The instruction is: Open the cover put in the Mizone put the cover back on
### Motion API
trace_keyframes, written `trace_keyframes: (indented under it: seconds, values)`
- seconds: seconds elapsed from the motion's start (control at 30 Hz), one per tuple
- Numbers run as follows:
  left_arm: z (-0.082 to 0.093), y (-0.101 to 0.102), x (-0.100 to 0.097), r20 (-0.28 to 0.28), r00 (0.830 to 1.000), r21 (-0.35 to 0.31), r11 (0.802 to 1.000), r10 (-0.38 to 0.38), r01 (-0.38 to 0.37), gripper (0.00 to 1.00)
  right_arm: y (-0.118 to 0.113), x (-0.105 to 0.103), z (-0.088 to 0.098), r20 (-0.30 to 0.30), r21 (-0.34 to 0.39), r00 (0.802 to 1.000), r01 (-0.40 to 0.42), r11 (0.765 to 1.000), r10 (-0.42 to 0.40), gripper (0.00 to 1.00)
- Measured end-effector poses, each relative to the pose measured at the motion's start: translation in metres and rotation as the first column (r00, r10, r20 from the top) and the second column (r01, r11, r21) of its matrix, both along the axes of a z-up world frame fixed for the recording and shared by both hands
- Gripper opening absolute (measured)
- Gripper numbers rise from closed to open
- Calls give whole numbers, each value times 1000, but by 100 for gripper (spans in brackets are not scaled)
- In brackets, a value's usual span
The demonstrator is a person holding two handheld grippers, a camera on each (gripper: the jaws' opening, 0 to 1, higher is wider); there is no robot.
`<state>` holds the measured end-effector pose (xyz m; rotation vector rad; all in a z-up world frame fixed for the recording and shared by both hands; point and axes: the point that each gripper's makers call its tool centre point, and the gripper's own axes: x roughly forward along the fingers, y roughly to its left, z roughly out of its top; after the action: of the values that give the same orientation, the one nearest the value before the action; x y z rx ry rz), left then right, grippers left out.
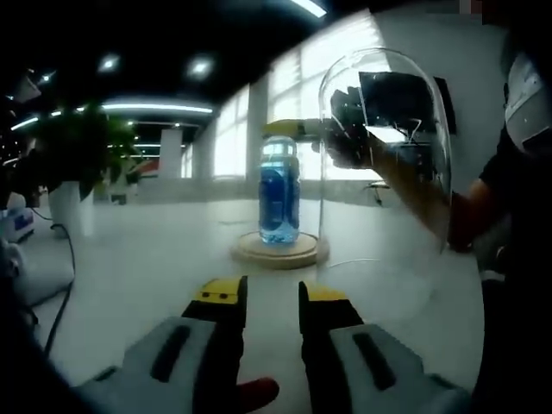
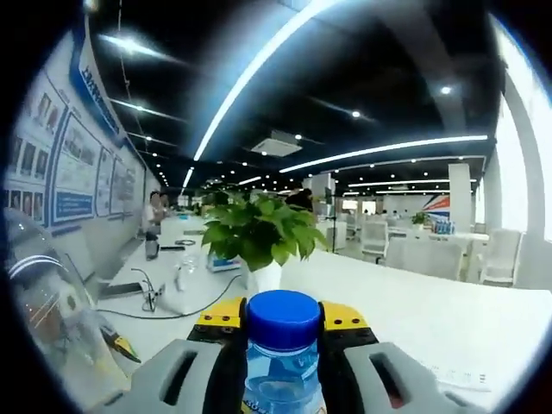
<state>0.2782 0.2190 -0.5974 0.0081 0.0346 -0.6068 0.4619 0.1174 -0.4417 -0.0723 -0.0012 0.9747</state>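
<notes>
Pinched just under its cap by the right tongs [image 2: 283,326], likely heavy, slick bottle [image 1: 279,194] upright on the wooden base [image 1: 280,253]; fragile glass cover [image 1: 392,224] just beside that base; left tongs [image 1: 272,297] slightly parted, empty.

Left gripper free and low; right gripper clamped at a bottle neck

Left gripper view: left gripper [image 1: 272,302] rises from the bottom edge, yellow-tipped jaws roughly parallel with a narrow gap, nothing between them; grey housings flank either side. At the right of that view, the right gripper [image 1: 345,129] is seen dimly, held out level by a person's forearm [image 1: 423,194], a dark sleeve behind at the edge. Right gripper view: right gripper [image 2: 283,323] has its yellow-tipped jaws pressed against both sides of a blue-capped bottle [image 2: 283,345], just beneath the cap, bottle upright between them
</notes>
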Motion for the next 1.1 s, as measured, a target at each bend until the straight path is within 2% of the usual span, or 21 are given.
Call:
trace_keyframes:
  seconds: [0.23,0.77,0.9,1.1]
  values:
    - [0,0,0,0,1000,2,1000,-2,2,19,0,-3,-3,27,-38,1000,-13,999,14,28]
    - [1,0,1,0,1000,-12,1000,-1,1,19,-5,-2,-3,22,-48,1000,-18,999,19,28]
    - [1,0,1,0,1000,-11,1000,-3,3,19,-8,-4,-4,32,-65,999,-7,998,9,28]
    - [4,-2,0,12,1000,-6,1000,10,-10,19,-13,-5,-1,40,-51,999,32,998,-30,25]
